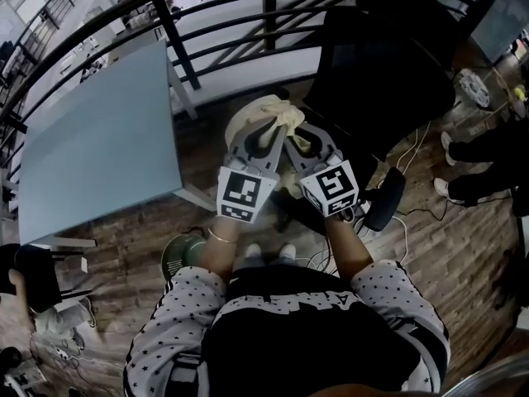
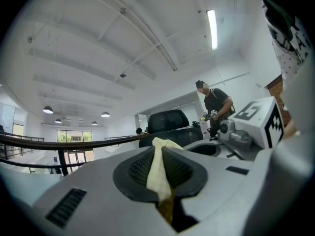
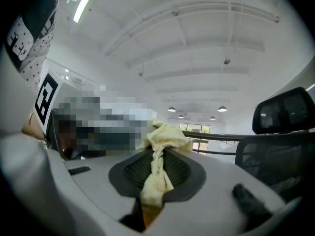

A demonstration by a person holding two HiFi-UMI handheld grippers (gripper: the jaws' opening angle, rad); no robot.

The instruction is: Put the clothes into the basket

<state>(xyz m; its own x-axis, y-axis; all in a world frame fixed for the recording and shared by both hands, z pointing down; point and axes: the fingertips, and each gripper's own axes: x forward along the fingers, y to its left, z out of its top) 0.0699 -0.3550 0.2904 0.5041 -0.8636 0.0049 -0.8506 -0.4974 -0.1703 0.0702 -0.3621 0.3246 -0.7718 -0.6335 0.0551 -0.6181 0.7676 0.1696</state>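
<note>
Yellow cloth (image 1: 277, 110) is bunched between your left gripper (image 1: 263, 126) and right gripper (image 1: 299, 139), both clamped tight on it, while a green tub (image 1: 178, 255), probably the basket, sits low beside your left arm.

Table (image 1: 99, 139): left of the chair, before the railing.
Chair (image 1: 388, 64): right, behind the grippers.
Railing (image 1: 248, 11): behind both.
Cloth (image 1: 277, 110): between left gripper (image 1: 266, 126) and right gripper (image 1: 296, 135), pinched in both, side by side.
</note>
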